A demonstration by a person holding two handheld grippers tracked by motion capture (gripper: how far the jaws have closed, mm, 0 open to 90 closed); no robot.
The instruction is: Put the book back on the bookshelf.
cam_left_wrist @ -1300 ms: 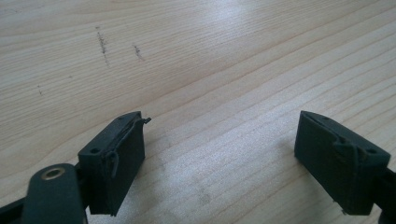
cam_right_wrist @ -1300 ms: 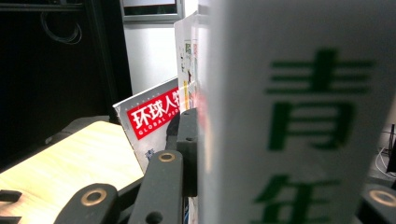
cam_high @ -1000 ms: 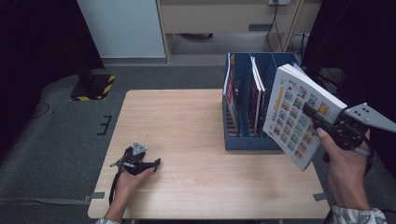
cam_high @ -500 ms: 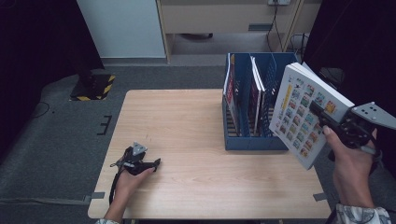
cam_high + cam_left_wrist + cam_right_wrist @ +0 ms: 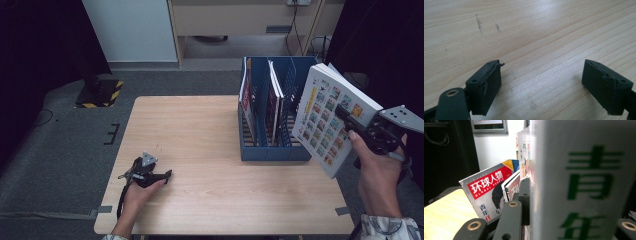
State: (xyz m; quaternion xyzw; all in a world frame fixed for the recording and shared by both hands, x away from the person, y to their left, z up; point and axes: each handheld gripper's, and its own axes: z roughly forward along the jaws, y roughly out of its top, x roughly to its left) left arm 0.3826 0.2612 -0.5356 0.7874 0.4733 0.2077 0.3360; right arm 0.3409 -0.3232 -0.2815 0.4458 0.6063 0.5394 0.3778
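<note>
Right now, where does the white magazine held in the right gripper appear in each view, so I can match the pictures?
High view: the white magazine is at the right, held tilted in the right gripper, just right of the blue rack.
Left gripper view: bare table between the open jaws; the magazine is not in it.
Right gripper view: the magazine's white edge with green characters stands close up at right.
Shared landmark: the red-covered magazine in the rack.
</note>
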